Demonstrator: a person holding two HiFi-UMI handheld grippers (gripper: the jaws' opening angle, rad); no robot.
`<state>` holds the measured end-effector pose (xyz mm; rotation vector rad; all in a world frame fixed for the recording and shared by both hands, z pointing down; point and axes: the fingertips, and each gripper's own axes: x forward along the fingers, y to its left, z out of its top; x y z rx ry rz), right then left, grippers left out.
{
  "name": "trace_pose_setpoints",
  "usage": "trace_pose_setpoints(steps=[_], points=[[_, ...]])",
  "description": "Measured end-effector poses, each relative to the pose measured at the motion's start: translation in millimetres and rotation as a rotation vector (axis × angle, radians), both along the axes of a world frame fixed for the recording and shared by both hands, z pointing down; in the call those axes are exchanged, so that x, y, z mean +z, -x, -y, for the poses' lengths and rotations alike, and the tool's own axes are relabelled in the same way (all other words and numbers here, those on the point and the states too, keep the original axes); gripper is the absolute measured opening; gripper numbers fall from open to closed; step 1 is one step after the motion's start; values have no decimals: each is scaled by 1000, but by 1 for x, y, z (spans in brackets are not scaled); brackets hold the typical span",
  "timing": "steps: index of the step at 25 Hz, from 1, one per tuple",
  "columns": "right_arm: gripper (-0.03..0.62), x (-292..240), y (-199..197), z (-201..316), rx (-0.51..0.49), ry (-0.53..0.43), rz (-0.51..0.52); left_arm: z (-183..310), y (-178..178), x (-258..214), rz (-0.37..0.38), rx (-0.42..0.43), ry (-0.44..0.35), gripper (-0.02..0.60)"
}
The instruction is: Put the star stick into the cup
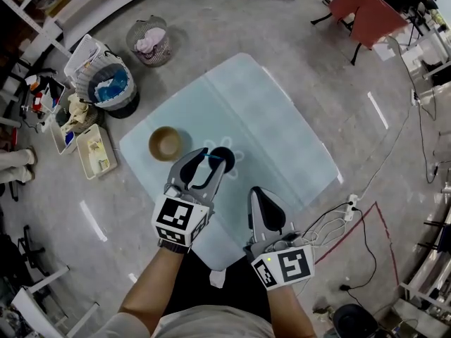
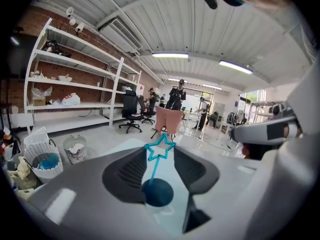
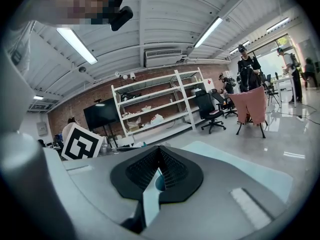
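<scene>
The step in hand looks like the let-go. The left tongs [image 2: 160, 147] hover over the pale desk [image 1: 282, 118] with the star stick [image 2: 154, 172] between them. As far as the left gripper view shows, the two side points of the star touch the tips, so I judge it held lightly by the head. The thin stem slants down from the star, and its foot sits inside the dark cup [image 2: 157, 192], right under the gap of the tongs.

To finish well, open the left tongs a little at a time, so the star slips free without being flicked. Hold them level while they open. Any sideways drag on the star could lever the stem against the rim and tip the cup. Once the star is clear of both tips, lift straight up, not toward the brown bowl [image 1: 165, 144] standing near on the left. The stem will probably settle against the rim, so expect a small lean.

The right tongs [image 3: 158, 151] are closed on nothing and hang nearer the body, well clear. They can steady the cup if it rocks.
</scene>
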<state>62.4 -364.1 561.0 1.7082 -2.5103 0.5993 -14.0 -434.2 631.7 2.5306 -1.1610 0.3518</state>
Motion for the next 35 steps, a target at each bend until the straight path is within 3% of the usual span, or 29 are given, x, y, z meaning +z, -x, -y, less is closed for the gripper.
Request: trace_pose_setpoints(steps=[10,17,28,35], points=[[11,6,-1,-2,0,-2,7,0,-3,33,35,22,70,190],[11,-4,-4,1,-6,6,9,-7,-8,18,38,27,73,189],[11,-43,0,-8,-42,20,15,-40,3,-61,-82,-9,62,180],[11,-88,7,-7,-88,6,-7,-57,6,-130,-139,-28,17,108]])
